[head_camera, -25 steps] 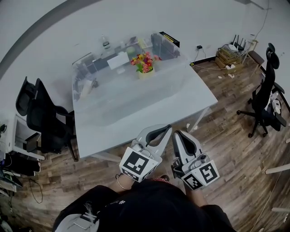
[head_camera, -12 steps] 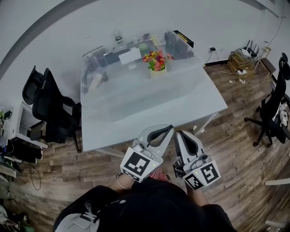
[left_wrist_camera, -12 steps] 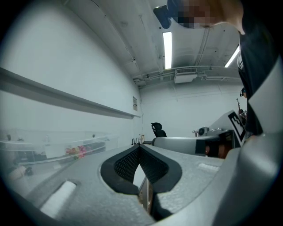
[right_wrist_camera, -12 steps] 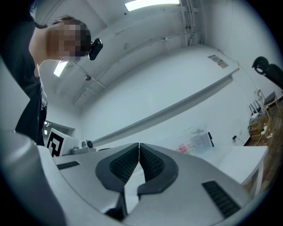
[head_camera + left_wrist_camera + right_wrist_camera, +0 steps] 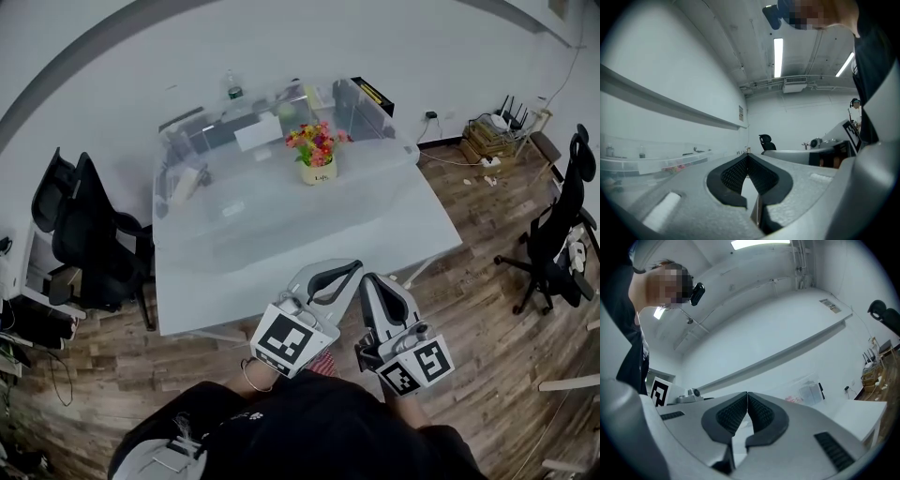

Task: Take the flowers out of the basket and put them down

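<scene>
A bunch of red, orange and pink flowers (image 5: 316, 142) stands in a small pale basket (image 5: 319, 172) on the white table (image 5: 281, 253), towards its far side. My left gripper (image 5: 349, 266) and right gripper (image 5: 369, 279) hang side by side near the table's front edge, well short of the flowers. Both are shut with nothing between the jaws. In the left gripper view the left gripper (image 5: 747, 156) has its dark pads pressed together, and in the right gripper view the right gripper (image 5: 747, 395) shows the same. The flowers appear there only as faint pink specks (image 5: 793, 399).
A clear plastic bin (image 5: 281, 112) with papers and small items covers the table's back half. Black office chairs stand at the left (image 5: 84, 234) and at the right (image 5: 558, 216). A wooden crate with routers (image 5: 492, 131) and cables sits on the wood floor at the back right.
The view has shifted: the table and flowers sit lower and closer in the head view than a second ago. Both grippers stay shut and side by side.
</scene>
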A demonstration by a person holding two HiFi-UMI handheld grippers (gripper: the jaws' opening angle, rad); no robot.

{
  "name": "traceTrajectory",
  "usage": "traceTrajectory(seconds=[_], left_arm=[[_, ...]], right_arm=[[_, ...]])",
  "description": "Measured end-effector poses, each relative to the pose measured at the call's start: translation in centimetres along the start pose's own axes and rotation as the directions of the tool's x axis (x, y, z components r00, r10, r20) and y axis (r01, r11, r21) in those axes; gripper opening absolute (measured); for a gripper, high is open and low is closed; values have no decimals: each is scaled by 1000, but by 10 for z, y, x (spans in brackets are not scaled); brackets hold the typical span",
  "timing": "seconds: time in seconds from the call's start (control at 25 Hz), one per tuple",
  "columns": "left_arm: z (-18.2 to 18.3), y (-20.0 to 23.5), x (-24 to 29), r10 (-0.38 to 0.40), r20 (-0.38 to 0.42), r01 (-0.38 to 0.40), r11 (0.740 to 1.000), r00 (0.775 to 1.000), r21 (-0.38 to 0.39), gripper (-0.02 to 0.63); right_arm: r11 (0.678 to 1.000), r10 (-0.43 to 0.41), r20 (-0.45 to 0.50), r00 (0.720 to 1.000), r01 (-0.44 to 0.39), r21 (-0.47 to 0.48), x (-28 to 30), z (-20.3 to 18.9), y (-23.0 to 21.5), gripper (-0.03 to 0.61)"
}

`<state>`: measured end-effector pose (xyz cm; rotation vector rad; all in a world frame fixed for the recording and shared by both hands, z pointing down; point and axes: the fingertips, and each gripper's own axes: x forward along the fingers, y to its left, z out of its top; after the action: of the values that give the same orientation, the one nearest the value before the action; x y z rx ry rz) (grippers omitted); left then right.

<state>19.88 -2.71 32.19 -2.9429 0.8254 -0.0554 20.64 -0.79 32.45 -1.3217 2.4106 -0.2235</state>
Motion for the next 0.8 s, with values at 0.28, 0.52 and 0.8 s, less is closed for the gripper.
traceTrajectory(seconds=[0.28,0.52,0.8], left_arm=[[-5,21,17,13,-10,-13,1000,1000,-17,2],[-10,31,30,15,-21,-16,1000,1000,-22,2],[-14,41,45,27,-26,-27,999,999,-31,2]], right_arm=[[1000,-1,-9,1000,1,10,18,0,-21,12],[1000,5,-14,1000,-4,25,30,-2,-35,12],[999,16,-26,1000,-15,31,43,-2,-53,12]])
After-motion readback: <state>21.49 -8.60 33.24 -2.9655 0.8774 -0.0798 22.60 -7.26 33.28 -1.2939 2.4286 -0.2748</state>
